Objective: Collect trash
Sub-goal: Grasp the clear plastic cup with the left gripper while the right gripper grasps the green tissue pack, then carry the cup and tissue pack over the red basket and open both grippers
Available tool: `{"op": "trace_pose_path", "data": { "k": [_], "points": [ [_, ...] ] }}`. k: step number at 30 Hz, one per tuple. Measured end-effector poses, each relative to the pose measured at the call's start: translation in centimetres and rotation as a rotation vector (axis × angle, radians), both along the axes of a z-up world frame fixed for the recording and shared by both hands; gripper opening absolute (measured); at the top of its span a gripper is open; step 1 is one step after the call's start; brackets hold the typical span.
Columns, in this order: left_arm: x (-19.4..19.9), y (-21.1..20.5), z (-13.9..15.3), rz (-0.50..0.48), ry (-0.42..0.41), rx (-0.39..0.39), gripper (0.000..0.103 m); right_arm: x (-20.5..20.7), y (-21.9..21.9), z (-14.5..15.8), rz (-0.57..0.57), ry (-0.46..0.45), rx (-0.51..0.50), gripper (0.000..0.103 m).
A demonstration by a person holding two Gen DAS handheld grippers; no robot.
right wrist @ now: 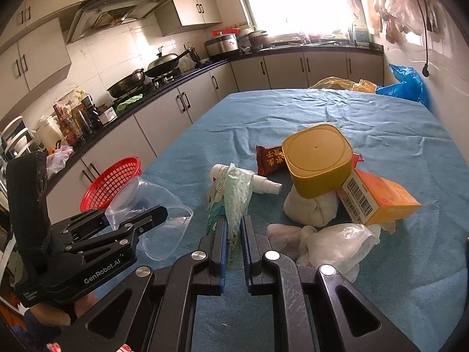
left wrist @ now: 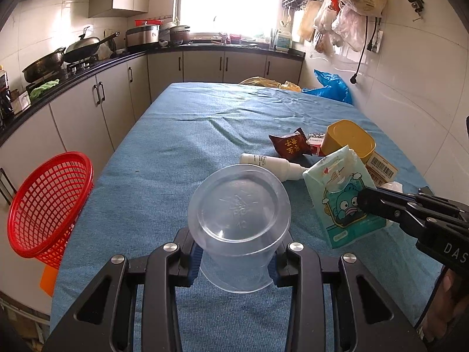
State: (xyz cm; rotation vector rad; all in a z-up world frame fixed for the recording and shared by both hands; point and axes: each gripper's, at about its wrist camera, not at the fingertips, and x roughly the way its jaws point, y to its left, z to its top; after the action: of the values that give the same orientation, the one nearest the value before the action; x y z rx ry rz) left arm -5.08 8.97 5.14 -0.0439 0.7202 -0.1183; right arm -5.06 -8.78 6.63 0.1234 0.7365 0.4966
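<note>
My left gripper is shut on a clear plastic cup, held tilted above the blue-clothed table with its base turned away from me. The right gripper is shut on a teal tissue packet with a cartoon print, lifted off the cloth. In the left wrist view that packet hangs just right of the cup, with the right gripper coming in from the right. In the right wrist view the left gripper and cup are at the left. A red mesh basket sits off the table's left edge.
More trash lies on the cloth: a yellow lidded tub, an orange box, a white spray bottle, a brown snack wrapper and crumpled white wrappings. Kitchen counters run along the left and far side.
</note>
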Motion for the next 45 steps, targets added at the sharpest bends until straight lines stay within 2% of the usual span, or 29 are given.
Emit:
{"op": "trace_pose_path", "data": {
  "k": [22,45],
  "points": [
    [-0.7,0.4,0.3,0.006,-0.007,-0.004,0.034,-0.7,0.5,0.7,0.013,-0.011,-0.003,0.010],
    [-1.5,3.7,1.6,0.065,-0.033,-0.035,0.034,-0.1,3.0,2.3,0.079,-0.034,-0.027,0.010]
  ]
}}
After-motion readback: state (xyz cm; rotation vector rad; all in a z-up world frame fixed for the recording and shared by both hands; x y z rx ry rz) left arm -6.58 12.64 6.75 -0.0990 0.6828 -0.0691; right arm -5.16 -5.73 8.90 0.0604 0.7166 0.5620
